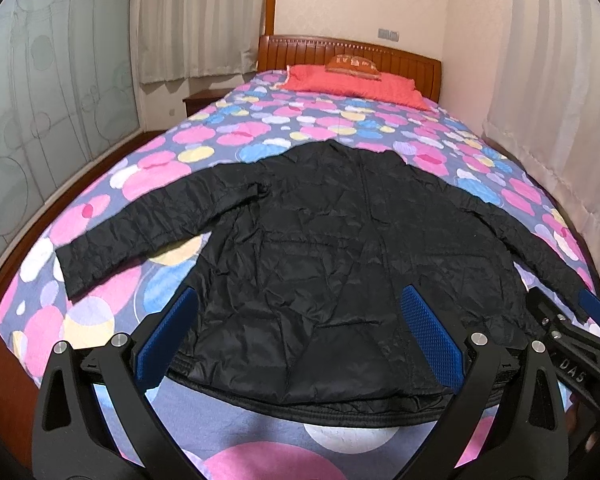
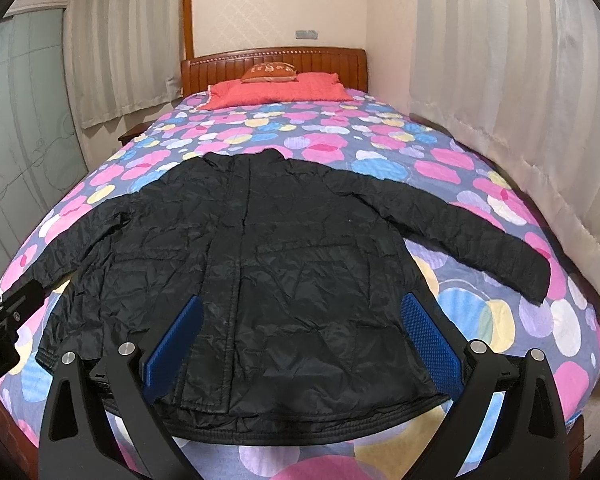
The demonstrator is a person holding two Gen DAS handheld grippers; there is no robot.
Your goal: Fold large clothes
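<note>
A black quilted jacket lies flat and front-up on the bed, collar toward the headboard, both sleeves spread out to the sides. It also shows in the right wrist view. My left gripper is open and empty, hovering over the jacket's lower left part near the hem. My right gripper is open and empty, hovering over the lower right part near the hem. The right gripper shows at the right edge of the left wrist view; the left one shows at the left edge of the right wrist view.
The bed has a bedspread with pink, blue and yellow circles. A red pillow and small orange cushion lie by the wooden headboard. Curtains hang close on the right; a glass wardrobe door stands on the left.
</note>
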